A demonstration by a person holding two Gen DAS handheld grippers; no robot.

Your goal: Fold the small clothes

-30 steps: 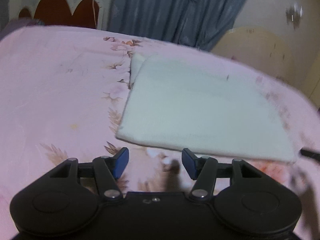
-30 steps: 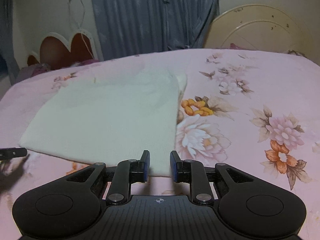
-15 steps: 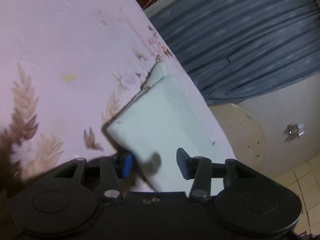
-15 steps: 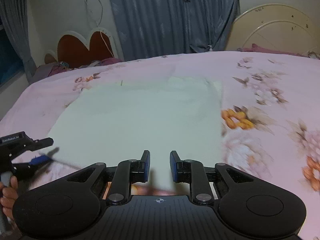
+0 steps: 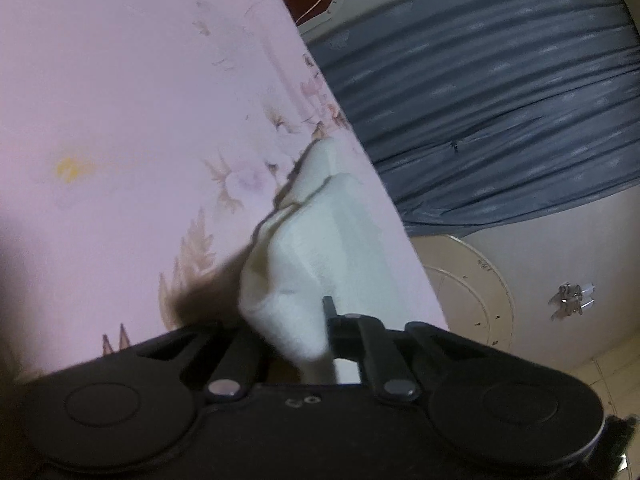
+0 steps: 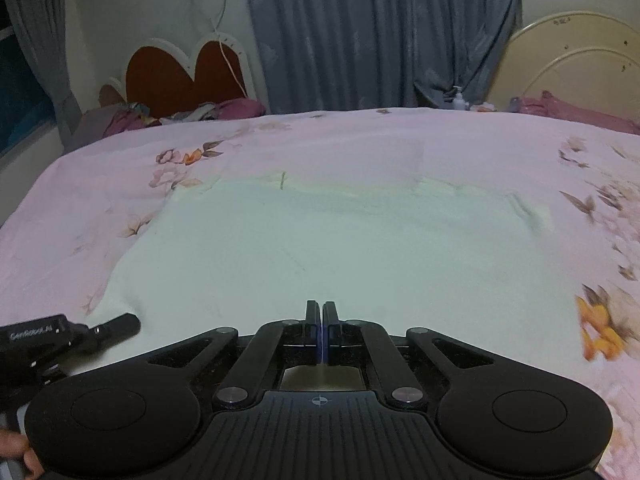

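Note:
A pale white garment [image 6: 320,248] lies flat on the pink floral bedspread [image 6: 100,184], folded into a wide rectangle. My right gripper [image 6: 322,320] is shut at the garment's near edge; whether cloth is pinched between the pads is hidden. In the left wrist view the garment's corner [image 5: 296,288] is bunched and raised between my left gripper's jaws [image 5: 292,340], which are shut on it; the left finger is hidden behind cloth. The left gripper also shows in the right wrist view [image 6: 72,332] at the garment's near left corner.
A red heart-shaped headboard [image 6: 180,76] and blue-grey curtains [image 6: 380,32] stand behind the bed. Purple clothes [image 6: 224,110] lie at the far left, a cream round panel [image 6: 572,64] at the far right.
My left gripper closed on the garment's left corner and lifted it. My right gripper shut at the near edge, moving left along the garment.

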